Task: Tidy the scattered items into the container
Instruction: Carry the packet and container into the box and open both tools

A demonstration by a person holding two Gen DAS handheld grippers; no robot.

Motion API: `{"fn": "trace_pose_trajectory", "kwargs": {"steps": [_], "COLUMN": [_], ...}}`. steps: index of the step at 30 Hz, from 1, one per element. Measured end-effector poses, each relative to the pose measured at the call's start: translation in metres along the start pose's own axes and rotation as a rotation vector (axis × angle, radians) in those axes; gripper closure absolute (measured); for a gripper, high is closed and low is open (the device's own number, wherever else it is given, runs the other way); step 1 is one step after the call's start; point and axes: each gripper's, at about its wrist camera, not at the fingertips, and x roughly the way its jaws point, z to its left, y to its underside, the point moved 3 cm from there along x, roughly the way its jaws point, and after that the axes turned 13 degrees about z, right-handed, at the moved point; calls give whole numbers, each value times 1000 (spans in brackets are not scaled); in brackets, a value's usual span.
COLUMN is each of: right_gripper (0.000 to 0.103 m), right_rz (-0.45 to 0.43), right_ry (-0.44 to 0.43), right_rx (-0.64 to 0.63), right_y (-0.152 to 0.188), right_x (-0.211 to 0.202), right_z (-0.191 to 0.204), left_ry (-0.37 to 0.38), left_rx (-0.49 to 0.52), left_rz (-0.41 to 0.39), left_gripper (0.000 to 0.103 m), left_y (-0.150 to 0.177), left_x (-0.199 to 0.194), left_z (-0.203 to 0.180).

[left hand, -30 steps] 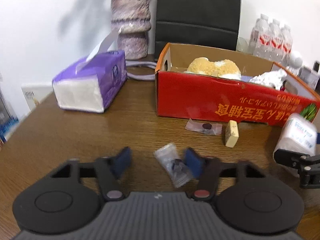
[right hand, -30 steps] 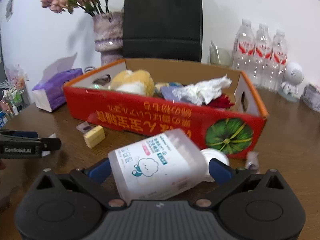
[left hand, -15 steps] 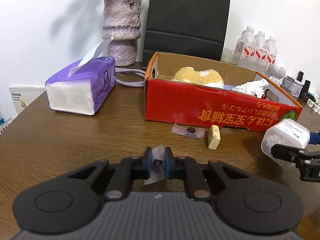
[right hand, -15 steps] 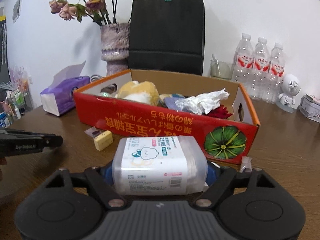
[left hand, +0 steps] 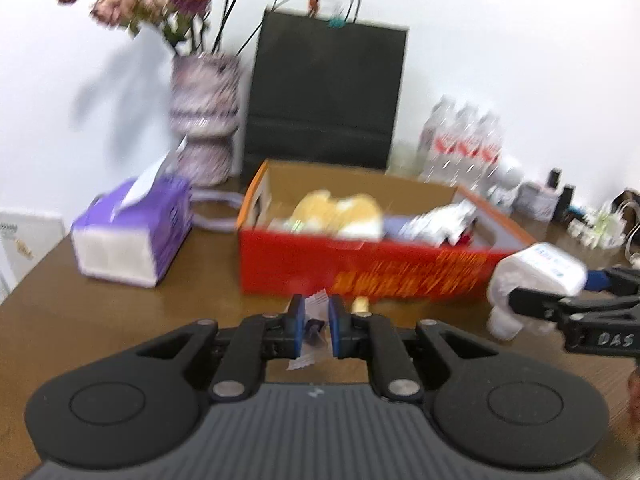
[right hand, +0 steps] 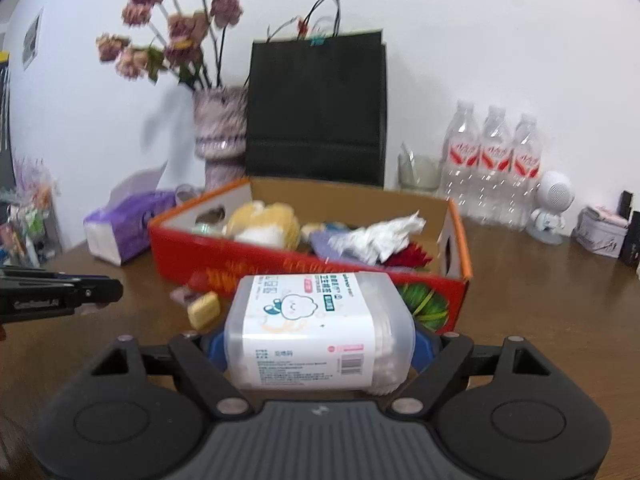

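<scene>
Blue-padded left gripper [left hand: 314, 326] clamped on seemingly clear sachet [left hand: 313, 325]; right gripper [right hand: 320, 346] around tub [right hand: 318, 332].

A lived-in home or small-office corner, by the look of it!

Here's a brown wood-grain counter [right hand: 540, 300] pushed up to a plain white wall [right hand: 480, 40], and it's busy: a purple vase [right hand: 219, 128] of dried roses [right hand: 168, 32], a black paper shopping bag [right hand: 316, 108] clipped at the handles, a purple tissue box [left hand: 132, 236], three shrink-wrapped water bottles [right hand: 494, 160], a little white robot figurine [right hand: 552, 208], and a red cardboard box [right hand: 304, 264] stuffed with odds and ends.
</scene>
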Motion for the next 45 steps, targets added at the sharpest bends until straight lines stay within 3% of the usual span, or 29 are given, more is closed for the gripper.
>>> {"fn": "trace_pose_trajectory", "kwargs": {"steps": [8,13,22,27,33,42,43,44,45], "right_gripper": [21,21,21,21,21,21,21,21,14], "right_rz": [-119,-138,-154,-66,-10,-16,-12,-7,-3], "right_ry": [-2,-3,-41,-31,-32,-16,-17,-18,-20], "right_rx": [39,84,115,117,114,103,103,105,110], "right_y": [-53,-89,-117,-109,-101,-98,-98,-99,-99], "right_x": [-15,-1,43,79,101,98,99,99,100], "right_z": [-9,-13,-23,-31,-29,-29,-30,-30,-31], "left_ry": [75,107,60,15,-15,-42,-49,-60,-74], "left_rx": [4,-40,-122,-121,-121,-84,-76,-73,-76], "left_rz": [-135,-174,-125,-66,-54,-34,-33,-32,-31], "left_gripper": [90,90,90,90,90,88,85,60,13], "left_y": [-66,-97,-123,-122,-119,-116,-116,-116,-116], "left_x": [-10,7,72,106,111,116,116,115,114], "left_z": [-25,-30,-25,-19,-13,-16,-17,-18,-19]}}
